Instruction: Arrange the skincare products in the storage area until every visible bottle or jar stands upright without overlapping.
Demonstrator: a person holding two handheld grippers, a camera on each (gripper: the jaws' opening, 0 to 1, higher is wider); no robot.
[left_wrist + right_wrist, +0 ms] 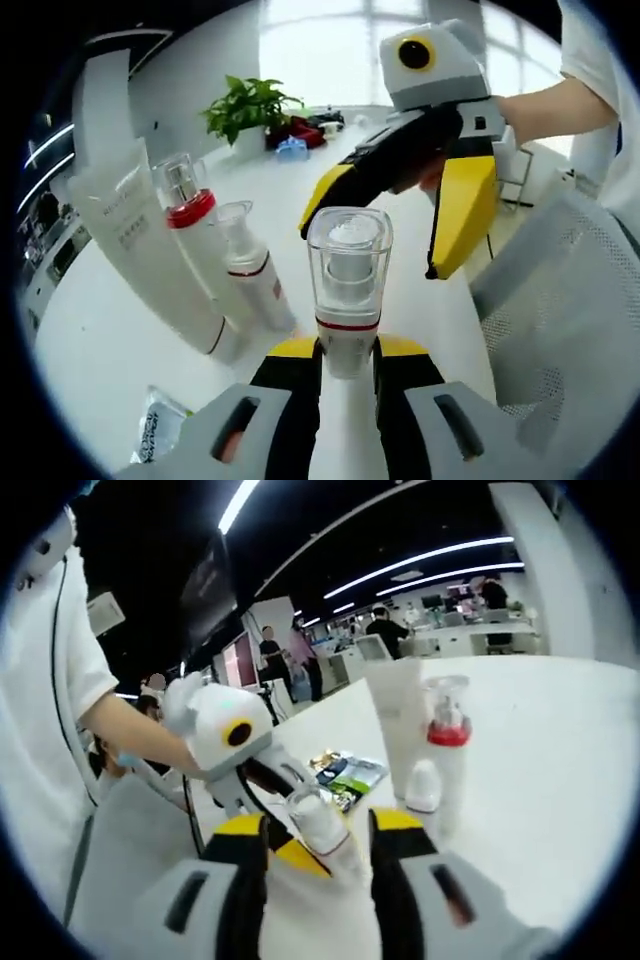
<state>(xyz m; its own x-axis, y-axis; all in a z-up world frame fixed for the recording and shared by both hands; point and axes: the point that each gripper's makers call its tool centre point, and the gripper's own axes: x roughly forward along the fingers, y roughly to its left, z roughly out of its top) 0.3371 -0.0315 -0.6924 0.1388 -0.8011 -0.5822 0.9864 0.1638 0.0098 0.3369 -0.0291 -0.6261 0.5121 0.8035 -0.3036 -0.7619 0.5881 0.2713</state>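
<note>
A pump bottle (347, 285) with a clear cap and a red band stands upright between my left gripper's (347, 350) jaws, which are shut on its base. My right gripper (372, 250) comes in from the upper right, open, its yellow jaws spread to either side of the bottle's cap. In the right gripper view the same bottle (320, 825) leans between the open right gripper (320, 845) jaws, held from the left by the left gripper (295, 852). Standing on the white table are a white tube (130, 240), a red-collared pump bottle (190, 215) and a smaller clear-capped bottle (250, 265).
A grey mesh surface (570, 320) lies close on the right. A sachet (160, 425) rests near the table's edge, with more sachets (345, 772) beyond the jaws. A potted plant (250, 105) stands at the far end. People stand in the background (300, 660).
</note>
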